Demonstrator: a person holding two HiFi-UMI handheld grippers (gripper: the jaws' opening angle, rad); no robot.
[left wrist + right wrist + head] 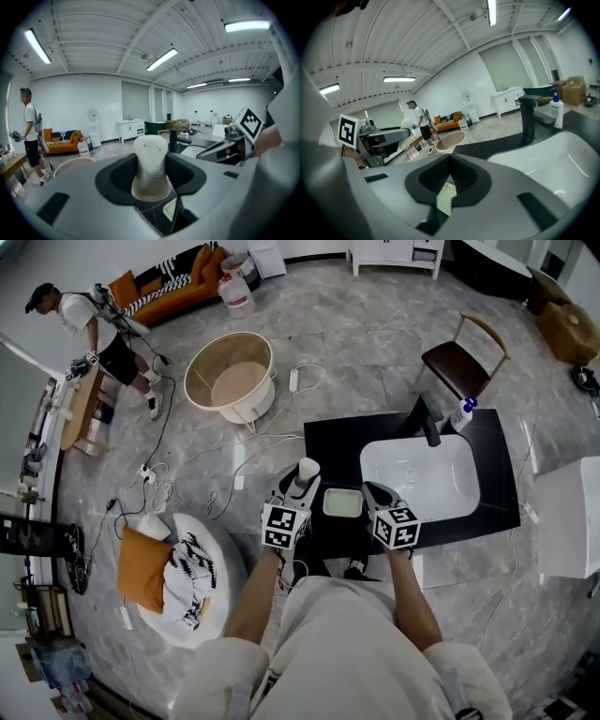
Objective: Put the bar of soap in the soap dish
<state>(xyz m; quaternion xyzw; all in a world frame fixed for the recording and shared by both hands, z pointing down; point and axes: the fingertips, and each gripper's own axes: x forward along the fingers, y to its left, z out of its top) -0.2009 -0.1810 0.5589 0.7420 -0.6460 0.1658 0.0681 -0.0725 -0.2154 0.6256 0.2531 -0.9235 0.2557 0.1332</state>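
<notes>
Left gripper [298, 491] is clamped on the bar of soap [307, 470]. In the left gripper view the bar stands upright, pinched low between the two dark jaws, with its rounded white top poking up past them. The soap isn't in the soap dish [343, 503] yet. In the head view the pale green dish sits on the black counter [328, 442], roughly at 4 o'clock from the bar and between the two grippers. Right gripper [375, 495] is just at the dish's 3 o'clock side, and in its own view the jaws are pressed together with nothing in them, only a sliver of green dish showing underneath. The white sink [422, 479] is at about 1 o'clock from the dish, with a black faucet [427, 420] and a pump bottle [460, 414] at its far edge. Further out there's a chair [464, 362] at 1 o'clock, a round tub [234, 382] at 11, and another person [94, 329] standing way off at 10.
</notes>
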